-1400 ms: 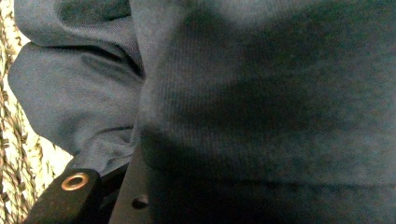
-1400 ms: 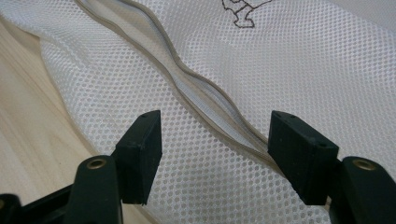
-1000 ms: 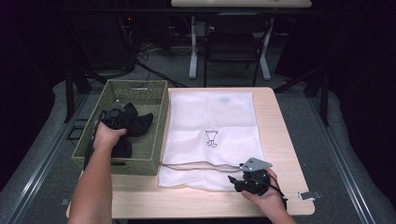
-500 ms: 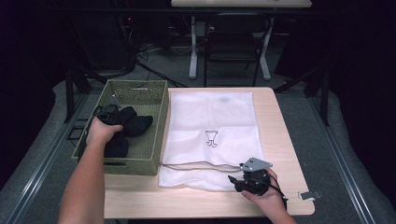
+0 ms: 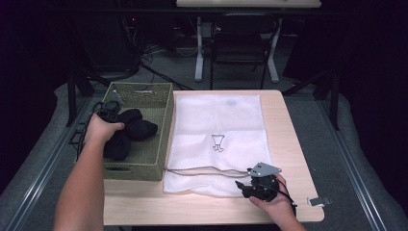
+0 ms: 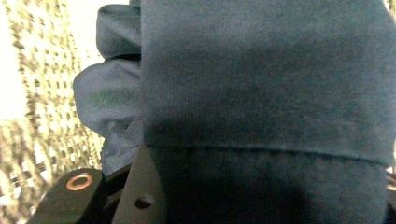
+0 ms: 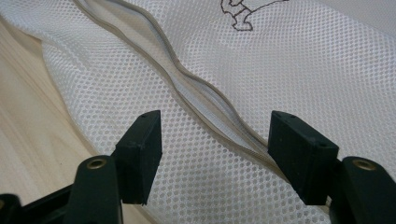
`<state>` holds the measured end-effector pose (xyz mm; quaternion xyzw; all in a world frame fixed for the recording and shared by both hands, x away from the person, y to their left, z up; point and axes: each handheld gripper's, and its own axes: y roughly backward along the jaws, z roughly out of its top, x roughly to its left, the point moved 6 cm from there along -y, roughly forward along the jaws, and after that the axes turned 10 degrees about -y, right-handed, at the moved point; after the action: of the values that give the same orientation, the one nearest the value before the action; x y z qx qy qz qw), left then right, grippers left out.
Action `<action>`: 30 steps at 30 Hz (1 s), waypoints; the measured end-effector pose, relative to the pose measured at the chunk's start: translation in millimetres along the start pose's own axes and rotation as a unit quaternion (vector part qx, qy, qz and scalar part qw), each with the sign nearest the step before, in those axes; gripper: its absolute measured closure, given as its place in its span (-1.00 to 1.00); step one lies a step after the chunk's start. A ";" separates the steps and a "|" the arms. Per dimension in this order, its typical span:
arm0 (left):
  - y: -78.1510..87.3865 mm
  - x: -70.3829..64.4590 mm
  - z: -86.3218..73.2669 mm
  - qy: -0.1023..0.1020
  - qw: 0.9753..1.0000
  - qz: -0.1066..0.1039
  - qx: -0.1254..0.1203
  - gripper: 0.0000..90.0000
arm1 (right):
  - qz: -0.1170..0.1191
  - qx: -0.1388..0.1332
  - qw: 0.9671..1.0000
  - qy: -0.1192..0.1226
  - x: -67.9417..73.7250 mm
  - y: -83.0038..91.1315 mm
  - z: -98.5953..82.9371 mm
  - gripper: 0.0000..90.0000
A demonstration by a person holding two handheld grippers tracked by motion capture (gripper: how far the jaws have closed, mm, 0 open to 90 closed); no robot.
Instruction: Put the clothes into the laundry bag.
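Note:
A dark blue-black garment [image 5: 134, 130] lies bunched in the green woven basket [image 5: 137, 171] at the table's left. My left gripper [image 5: 109, 110] is at the basket's far left side and is shut on that garment. Its folds [image 6: 261, 84] hang right in front of the left gripper view. A white mesh laundry bag [image 5: 216, 118] lies flat beside the basket, with a small printed mark [image 5: 218, 143] on it. My right gripper [image 7: 215, 140] stands open just above the bag's near edge. Its jaws straddle the wavy zipper [image 7: 196, 98] without holding anything; it is also in the high view [image 5: 243, 186].
A small metal clip [image 5: 318, 201] lies near the table's front right corner. A chair [image 5: 240, 38] and a table leg stand beyond the far edge. Bare wood [image 5: 284, 130] runs along the right of the bag.
My left hand has pulled back toward the basket's far left corner, dragging the dark garment with it. The right gripper has stayed in place at the bag's near edge.

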<state>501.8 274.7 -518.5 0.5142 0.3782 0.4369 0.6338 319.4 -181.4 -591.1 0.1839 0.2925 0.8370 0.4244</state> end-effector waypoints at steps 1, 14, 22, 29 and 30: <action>0.0 0.0 0.0 0.000 1.000 0.000 0.000 0.57 | 0.000 0.000 1.000 0.001 -0.1 0.0 0.1 -0.22; 33.9 -1.0 4.6 -0.007 1.000 0.004 -0.022 0.57 | 0.001 -0.002 1.000 0.002 -0.4 1.0 0.5 -0.22; 48.8 -2.0 5.8 -0.006 1.000 0.006 -0.027 0.57 | 0.001 -0.003 1.000 0.002 -0.1 1.5 0.7 -0.22; 59.8 -4.6 7.0 -0.017 0.999 0.006 -0.031 0.57 | 0.001 -0.003 1.000 0.002 0.2 1.9 0.8 -0.22; 61.0 -5.1 7.3 -0.019 0.999 0.008 -0.030 0.57 | 0.001 -0.003 1.000 0.002 0.2 2.0 0.8 -0.22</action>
<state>496.7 273.0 -457.0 0.5063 0.3486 0.4437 0.6522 318.6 -181.8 -589.3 0.1811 0.2905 0.8387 0.4235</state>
